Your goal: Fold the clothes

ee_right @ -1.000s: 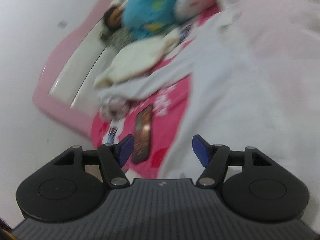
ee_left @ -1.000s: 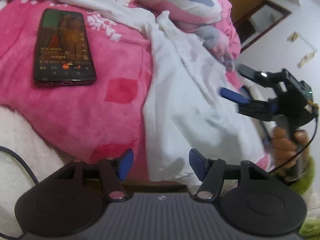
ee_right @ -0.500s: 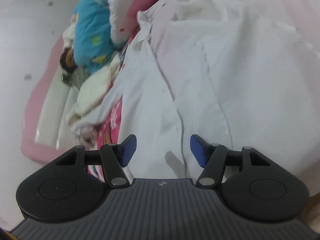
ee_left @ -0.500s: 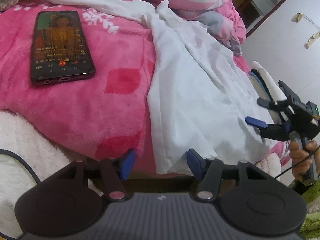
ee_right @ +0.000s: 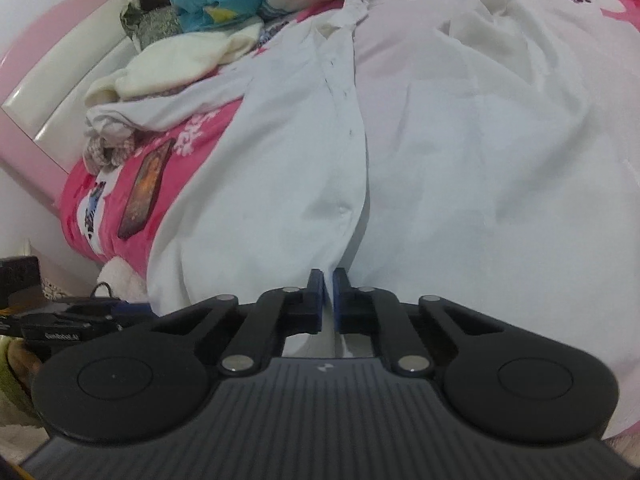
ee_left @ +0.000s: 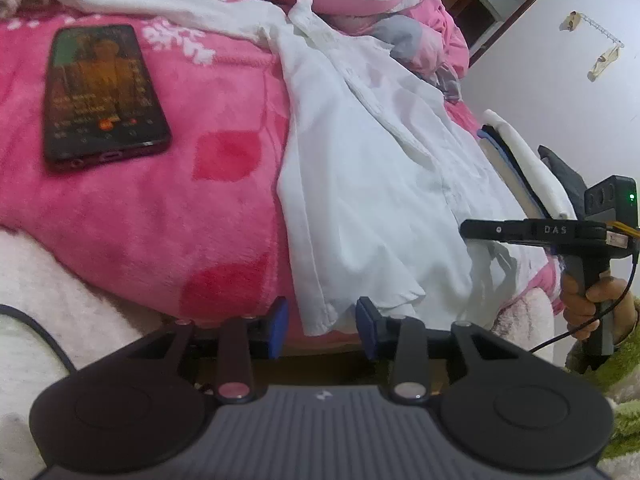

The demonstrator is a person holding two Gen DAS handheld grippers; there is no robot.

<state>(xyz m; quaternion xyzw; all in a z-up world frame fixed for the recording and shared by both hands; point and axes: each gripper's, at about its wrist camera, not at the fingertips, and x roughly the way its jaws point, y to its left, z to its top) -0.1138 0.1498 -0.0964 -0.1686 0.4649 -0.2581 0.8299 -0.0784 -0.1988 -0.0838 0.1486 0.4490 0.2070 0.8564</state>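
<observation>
The bed's pink blanket (ee_left: pixel 132 216) takes up most of both views, and across it lies the white shirt (ee_left: pixel 368 184), spread open and flat with its collar toward the pillows and its bottom hem hanging at the near edge of the bed. Nothing of it is folded yet: the button strip (ee_right: pixel 344 128) runs straight up the middle in the right wrist view, both front panels lie out to either side, and a sleeve trails away toward the heap of other white laundry (ee_right: pixel 176 64) near the headboard. So the task looks to be at its very start, with only the first hold on the hem being taken. The right gripper (ee_right: pixel 328 300) has its tongs pinched nearly together on the hem where the button strip ends, a thin fold of white cloth showing between the blue pads. The left gripper (ee_left: pixel 322 326) sits at the shirt's other hem corner, its tongs narrow but not yet on the cloth; they are closing, and the corner of the hem hangs down between them without either pad pressing it. What is left, as I judge it, is all the real work: lifting or drawing the hem, bringing sides and sleeves in, and doubling the body over. A phone (ee_left: pixel 100 92) lies on the blanket just beside the shirt, clear of it for now.
</observation>
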